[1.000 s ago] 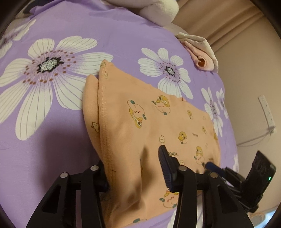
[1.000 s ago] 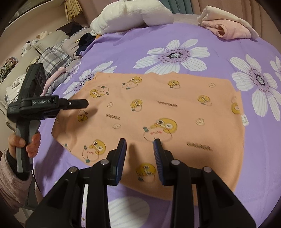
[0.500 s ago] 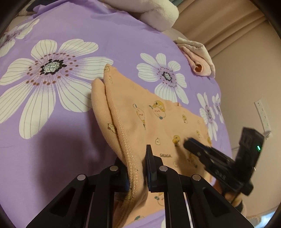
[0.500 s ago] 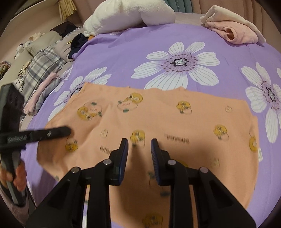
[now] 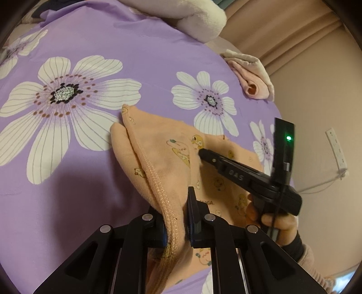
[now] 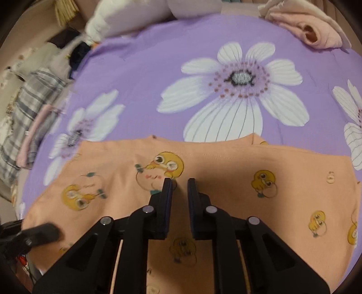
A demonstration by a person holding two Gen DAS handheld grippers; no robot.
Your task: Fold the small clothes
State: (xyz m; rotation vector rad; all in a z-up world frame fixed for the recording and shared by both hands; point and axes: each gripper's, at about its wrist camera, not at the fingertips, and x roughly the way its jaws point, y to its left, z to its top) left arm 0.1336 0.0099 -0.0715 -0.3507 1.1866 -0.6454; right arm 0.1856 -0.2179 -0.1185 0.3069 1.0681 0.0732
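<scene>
An orange garment with yellow duck prints (image 5: 163, 158) lies on the purple flowered bedspread (image 5: 79, 45). My left gripper (image 5: 176, 217) is shut on the garment's stitched hem and lifts that edge into a fold. My right gripper (image 6: 179, 183) hovers low over the flat middle of the garment (image 6: 226, 176), its jaws a narrow gap apart with nothing between them. It also shows in the left wrist view (image 5: 201, 152), pointing at the cloth. The left gripper (image 6: 47, 230) shows blurred at the lower left of the right wrist view.
A folded pink garment (image 5: 251, 74) lies at the far edge of the bed, also in the right wrist view (image 6: 312, 29). A white pillow (image 5: 192, 13) lies at the head. Plaid and grey clothes (image 6: 34, 108) are piled beside the bed. A wall socket (image 5: 337, 147) is on the right.
My left gripper has closed on the hem and raised it. My right gripper has moved forward over the garment towards its far edge, its jaws narrowing.
</scene>
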